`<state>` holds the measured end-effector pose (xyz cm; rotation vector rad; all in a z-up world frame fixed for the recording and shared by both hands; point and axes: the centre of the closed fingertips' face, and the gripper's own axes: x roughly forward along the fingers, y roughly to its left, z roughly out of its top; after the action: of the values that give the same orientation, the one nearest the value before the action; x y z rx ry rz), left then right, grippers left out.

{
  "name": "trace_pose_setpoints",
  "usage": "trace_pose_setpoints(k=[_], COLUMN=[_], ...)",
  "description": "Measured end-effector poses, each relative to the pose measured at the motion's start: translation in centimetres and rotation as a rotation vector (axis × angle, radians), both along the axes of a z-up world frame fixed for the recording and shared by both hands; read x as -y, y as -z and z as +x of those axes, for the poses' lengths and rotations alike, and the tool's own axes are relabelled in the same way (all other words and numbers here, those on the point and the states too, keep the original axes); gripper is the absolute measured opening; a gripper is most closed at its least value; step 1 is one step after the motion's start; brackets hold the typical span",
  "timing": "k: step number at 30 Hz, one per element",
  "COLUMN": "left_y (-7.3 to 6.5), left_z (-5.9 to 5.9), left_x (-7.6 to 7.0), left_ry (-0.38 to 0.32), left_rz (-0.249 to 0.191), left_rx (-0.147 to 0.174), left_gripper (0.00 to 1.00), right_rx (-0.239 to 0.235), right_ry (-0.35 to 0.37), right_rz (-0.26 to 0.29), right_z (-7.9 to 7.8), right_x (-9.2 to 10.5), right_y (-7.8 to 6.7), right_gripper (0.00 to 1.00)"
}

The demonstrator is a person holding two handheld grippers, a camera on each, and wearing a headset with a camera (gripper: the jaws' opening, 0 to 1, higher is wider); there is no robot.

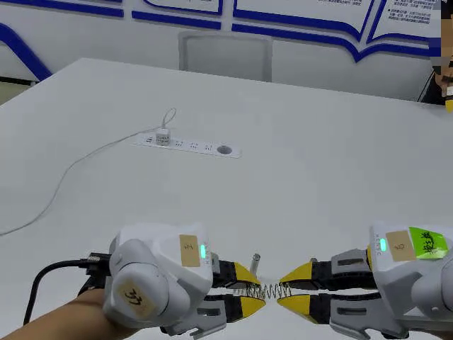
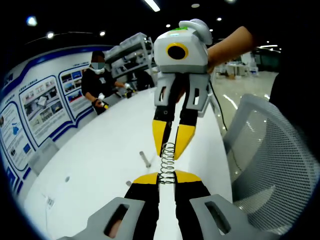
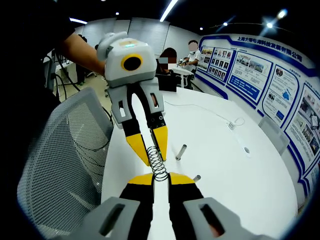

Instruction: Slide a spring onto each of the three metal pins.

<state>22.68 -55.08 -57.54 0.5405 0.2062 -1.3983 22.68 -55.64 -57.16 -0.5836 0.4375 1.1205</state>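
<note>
A small metal spring (image 1: 270, 290) hangs stretched between the two grippers, just above the white table (image 1: 297, 177). My left gripper (image 1: 256, 292) is shut on its left end and my right gripper (image 1: 284, 293) is shut on its right end. In the left gripper view my own yellow tips (image 2: 167, 177) pinch the spring (image 2: 168, 160), and the right gripper (image 2: 172, 146) holds its far end. The right gripper view mirrors this: own tips (image 3: 160, 178), spring (image 3: 156, 163), left gripper (image 3: 150, 148). One upright metal pin (image 1: 255, 263) stands just behind the spring. Two pins (image 3: 181, 151) (image 3: 197, 177) stand beside it.
A power strip (image 1: 191, 146) with a white charger (image 1: 163, 137) and a trailing cable (image 1: 64, 177) lies mid-table. A chair (image 1: 225, 55) stands at the far edge. A mesh chair (image 2: 272, 150) is close behind the near edge. People stand in the background (image 2: 97, 80).
</note>
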Motion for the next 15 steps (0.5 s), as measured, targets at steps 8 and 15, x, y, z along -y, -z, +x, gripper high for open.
trace_pose_setpoints(k=[8,15], left_y=[0.0,-0.2], left_z=[0.4,0.7], left_x=[-0.3,-0.6], left_ry=[-0.024,-0.032], left_rz=[-0.005,-0.011], left_rx=[-0.005,-0.002], left_gripper=[0.09,0.09], right_rx=[-0.014,-0.031], right_ry=[-0.004,-0.028], right_rz=[0.030,0.090], right_z=[0.3,0.1], right_x=[-0.6,-1.4], right_y=[-0.7,-1.6], right_gripper=[0.10,0.10])
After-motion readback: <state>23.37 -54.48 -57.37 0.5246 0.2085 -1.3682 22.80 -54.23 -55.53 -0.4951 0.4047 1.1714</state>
